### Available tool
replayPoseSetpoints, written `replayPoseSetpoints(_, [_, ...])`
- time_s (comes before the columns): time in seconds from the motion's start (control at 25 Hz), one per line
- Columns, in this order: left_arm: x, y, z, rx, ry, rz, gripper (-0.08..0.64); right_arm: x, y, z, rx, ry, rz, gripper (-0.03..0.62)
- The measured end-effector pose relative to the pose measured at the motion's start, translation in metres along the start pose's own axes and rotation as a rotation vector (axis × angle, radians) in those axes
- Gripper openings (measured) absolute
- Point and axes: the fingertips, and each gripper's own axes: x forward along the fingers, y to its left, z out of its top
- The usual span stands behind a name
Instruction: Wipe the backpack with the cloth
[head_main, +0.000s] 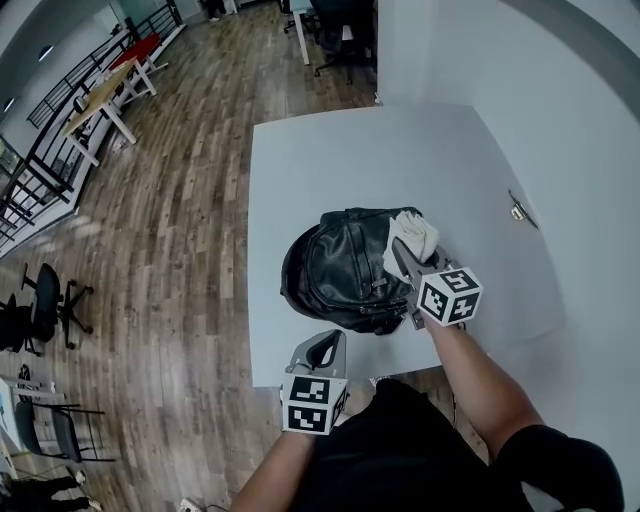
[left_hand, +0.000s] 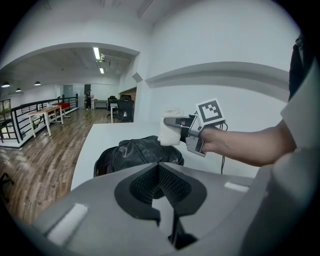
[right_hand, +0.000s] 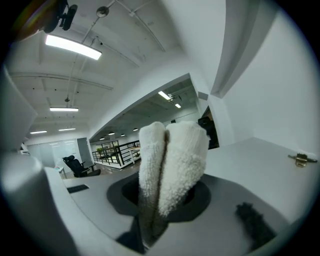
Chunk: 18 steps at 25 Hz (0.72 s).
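Observation:
A black leather backpack (head_main: 345, 268) lies on its side on the white table (head_main: 300, 170). My right gripper (head_main: 405, 255) hovers over the bag's right end, shut on a folded white cloth (head_main: 412, 235). In the right gripper view the fluffy cloth (right_hand: 172, 165) stands up out of the pinched jaws of that gripper (right_hand: 157, 210). My left gripper (head_main: 322, 352) is held near the table's front edge, short of the backpack, shut with nothing in it. From the left gripper (left_hand: 160, 175) I see the backpack (left_hand: 137, 152) ahead, with the cloth (left_hand: 170, 134) above its right end.
A white wall runs along the table's right side, with a small metal fitting (head_main: 518, 210) on it. Wooden floor (head_main: 170, 250) lies to the left of the table. Office chairs (head_main: 40, 305) and desks (head_main: 105, 95) stand far off.

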Motion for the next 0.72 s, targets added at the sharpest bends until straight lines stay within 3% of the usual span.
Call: replayPoseSetpoints(0.72, [-0.044,0.062,-0.036,-0.161,-0.017,0.223,0.008,0.098,0.168,-0.069,0.136,0.176,0.396,0.084])
